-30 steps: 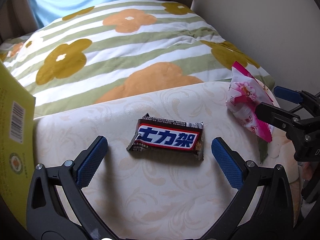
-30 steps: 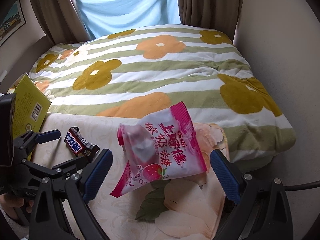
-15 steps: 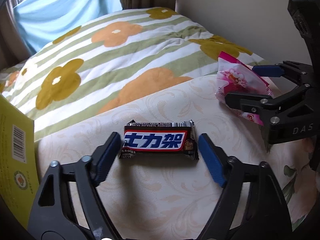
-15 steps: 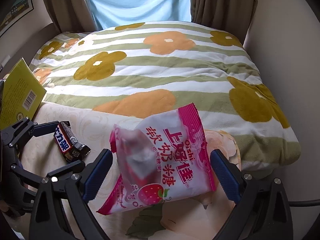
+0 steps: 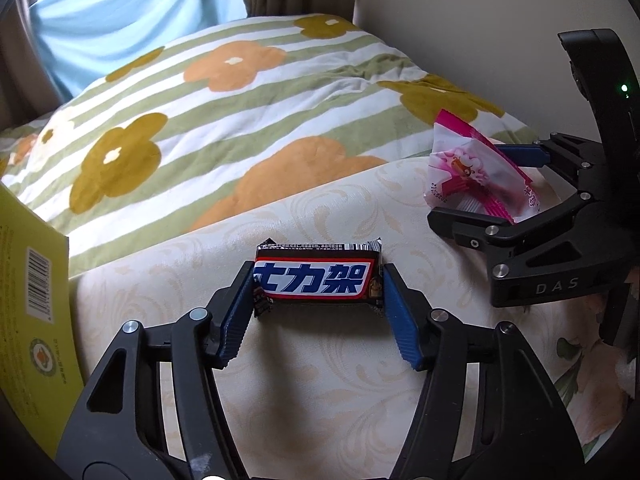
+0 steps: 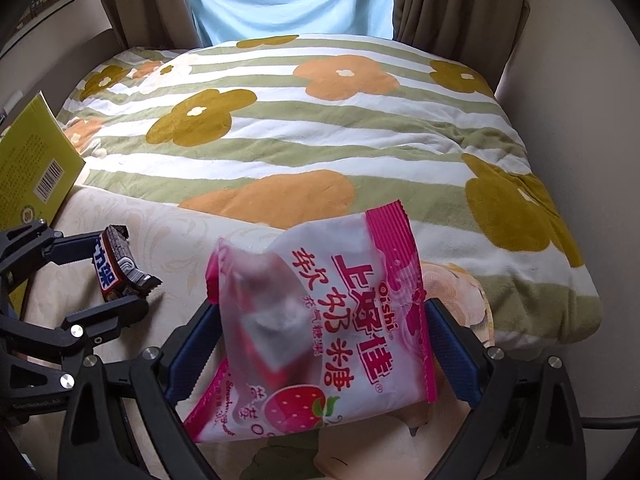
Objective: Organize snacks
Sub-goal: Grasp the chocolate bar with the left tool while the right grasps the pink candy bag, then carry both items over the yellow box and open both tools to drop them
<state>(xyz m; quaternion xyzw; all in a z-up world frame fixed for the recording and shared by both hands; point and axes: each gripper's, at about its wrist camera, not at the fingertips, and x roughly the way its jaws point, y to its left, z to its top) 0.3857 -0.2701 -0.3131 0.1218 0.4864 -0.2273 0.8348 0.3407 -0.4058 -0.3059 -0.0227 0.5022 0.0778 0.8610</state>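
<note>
A dark chocolate bar (image 5: 316, 276) with a white, red and blue label lies on a cream patterned cushion (image 5: 320, 392). My left gripper (image 5: 316, 296) is closing on it, one blue pad against each crimped end. The right wrist view shows the bar (image 6: 110, 260) tilted between the left gripper (image 6: 114, 280). A pink and white strawberry candy bag (image 6: 320, 304) stands crumpled between the jaws of my right gripper (image 6: 322, 348), which are wide apart and not pressing it. In the left wrist view the right gripper (image 5: 480, 186) straddles the bag (image 5: 472, 176).
A yellow book (image 5: 28, 300) with a barcode leans at the cushion's left edge. Beyond the cushion spreads a green-striped quilt (image 6: 320, 128) with orange and mustard flowers. A plain wall (image 5: 480, 20) runs along the right, and curtains (image 6: 448, 0) hang at the back.
My left jaws have narrowed from wide apart to touching both ends of the chocolate bar. My right gripper has sunk around the pink bag, so the bag now sits between its pads.
</note>
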